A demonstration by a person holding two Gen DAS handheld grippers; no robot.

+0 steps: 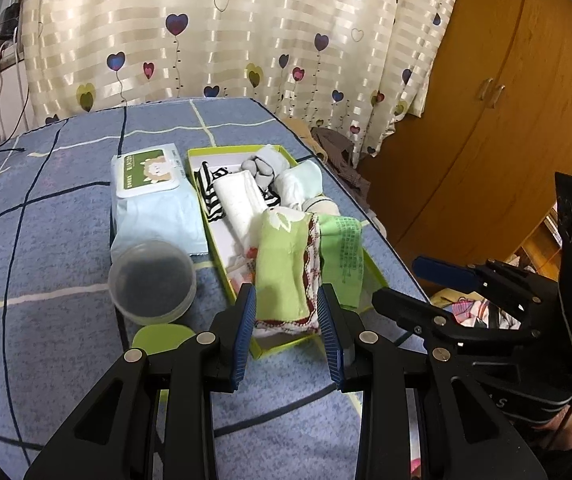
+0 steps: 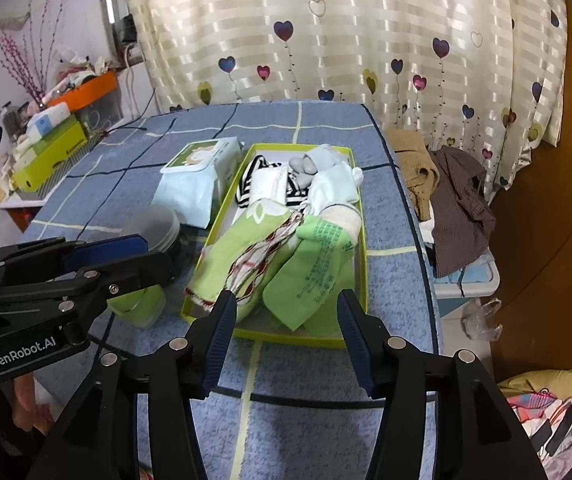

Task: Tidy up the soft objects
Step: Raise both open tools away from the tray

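On the left of the left wrist view, the blue checked cloth (image 1: 46,240) covering the table is being crossed by dark and pale lines. Near its middle a clear round tub (image 1: 152,282) is being kept upright, with a green lid-like piece (image 1: 162,340) lying just in front of it. Behind the tub a pack of wet wipes (image 1: 148,172) is being rested on a pale blue soft pack (image 1: 158,216).

Just right of these, the shallow green-rimmed box (image 1: 216,236) is being filled with soft things: a striped black-and-white cloth (image 1: 210,200), a folded white cloth (image 1: 242,200), a grey bundle (image 1: 260,168) and pale rolled socks (image 1: 301,180) at the far end. At the near end a green towel with a red scalloped edge (image 1: 282,268) is being draped over the box's front edge, with a green printed cloth (image 1: 341,256) beside it on the right.

The left gripper (image 1: 287,312) is being held about half open at the box's near end; the hanging edge of the towel is lying between its blue pads, but whether the pads are pressing on it cannot be told. Further right, the right gripper (image 2: 286,312) is being held wide open above the near end of the box, its fingers apart from the green cloths and nothing being gripped. At the far right a wooden wardrobe (image 1: 485,120) is being partly covered by a heart-patterned curtain (image 1: 246,28).
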